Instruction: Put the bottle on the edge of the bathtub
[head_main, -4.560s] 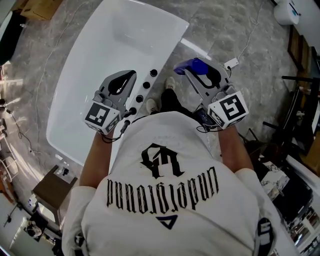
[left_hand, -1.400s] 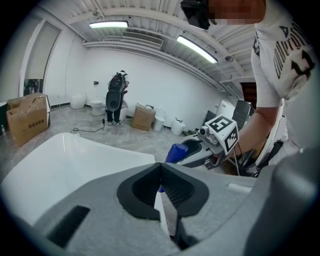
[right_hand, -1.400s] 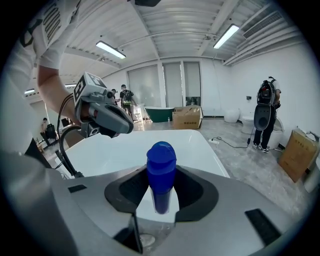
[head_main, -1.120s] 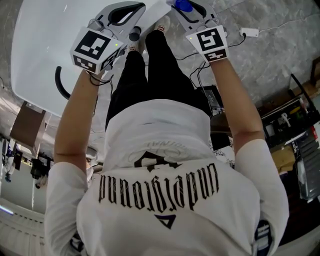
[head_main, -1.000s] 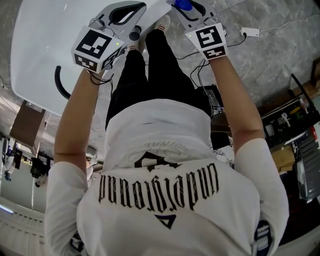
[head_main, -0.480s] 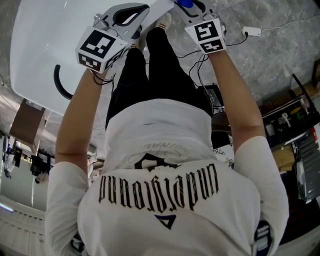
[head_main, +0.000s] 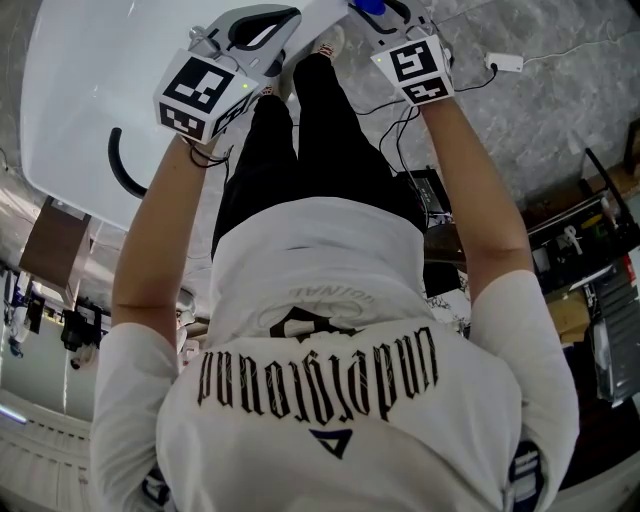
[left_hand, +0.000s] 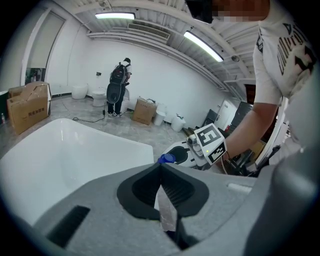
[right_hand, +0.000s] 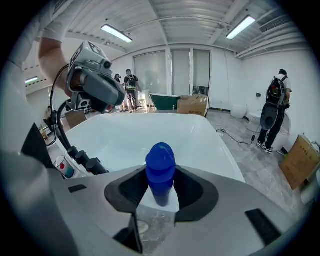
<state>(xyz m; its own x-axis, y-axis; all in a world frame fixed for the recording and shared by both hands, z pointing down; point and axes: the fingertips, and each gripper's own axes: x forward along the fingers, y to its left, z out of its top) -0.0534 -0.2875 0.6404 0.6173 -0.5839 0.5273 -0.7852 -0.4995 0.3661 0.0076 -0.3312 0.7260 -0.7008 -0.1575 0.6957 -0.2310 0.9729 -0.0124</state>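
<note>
The bottle (right_hand: 160, 170) has a blue cap and a clear body, and my right gripper (right_hand: 160, 192) is shut on it. It stands upright between the jaws, above the near rim of the white bathtub (right_hand: 150, 132). In the head view the blue cap (head_main: 367, 7) shows at the top edge, ahead of the right gripper (head_main: 388, 18). My left gripper (left_hand: 161, 167) is shut and holds nothing; it hovers over the bathtub (head_main: 90, 80) to the left of the right one. From the left gripper view I see the right gripper (left_hand: 192, 150) and the bottle's cap (left_hand: 166, 159).
Black tap knobs (right_hand: 92, 162) line the tub's edge, with a small cup (right_hand: 64, 167) beside them. A curved black spout (head_main: 115, 165) sits on the tub's near end. Cardboard boxes (left_hand: 27, 102) and a standing person (left_hand: 119, 85) are far off. Cables (head_main: 400, 130) lie on the floor.
Both grippers have moved a little forward, toward the top of the head view. The bottle stays in the right gripper.
</note>
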